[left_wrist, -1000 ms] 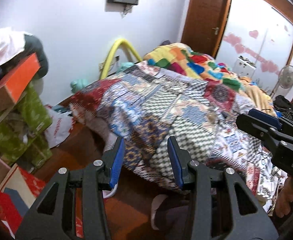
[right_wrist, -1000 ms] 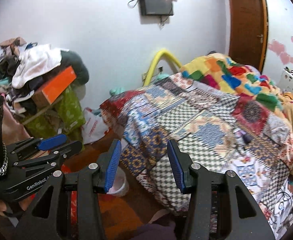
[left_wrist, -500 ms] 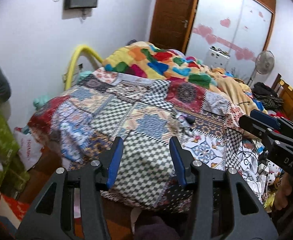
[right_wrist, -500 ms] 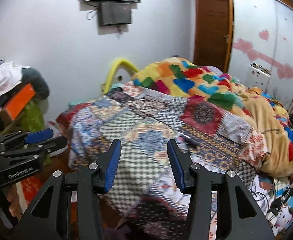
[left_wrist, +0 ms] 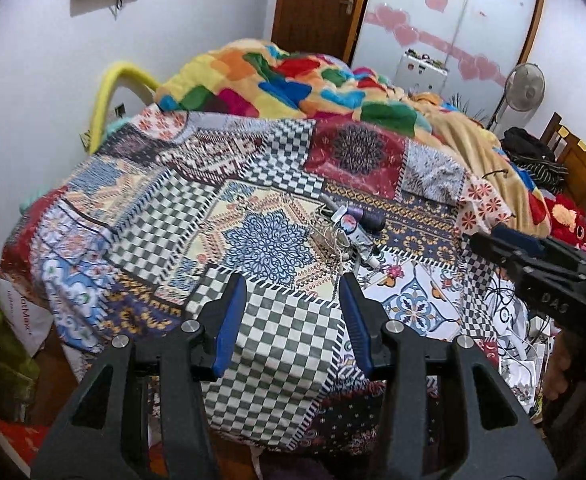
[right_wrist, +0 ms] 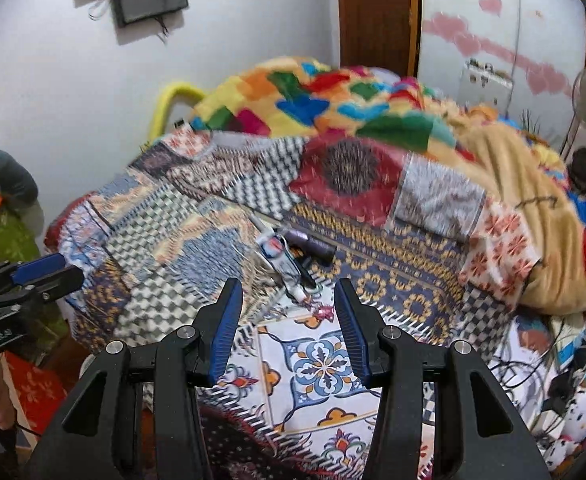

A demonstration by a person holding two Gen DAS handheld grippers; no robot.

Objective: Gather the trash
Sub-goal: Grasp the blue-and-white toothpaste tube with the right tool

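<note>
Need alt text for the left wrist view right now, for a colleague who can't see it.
The open left gripper hovers empty over a patchwork bedspread, facing a small pile of trash lying mid-bed. The right gripper enters from the right edge.
</note>
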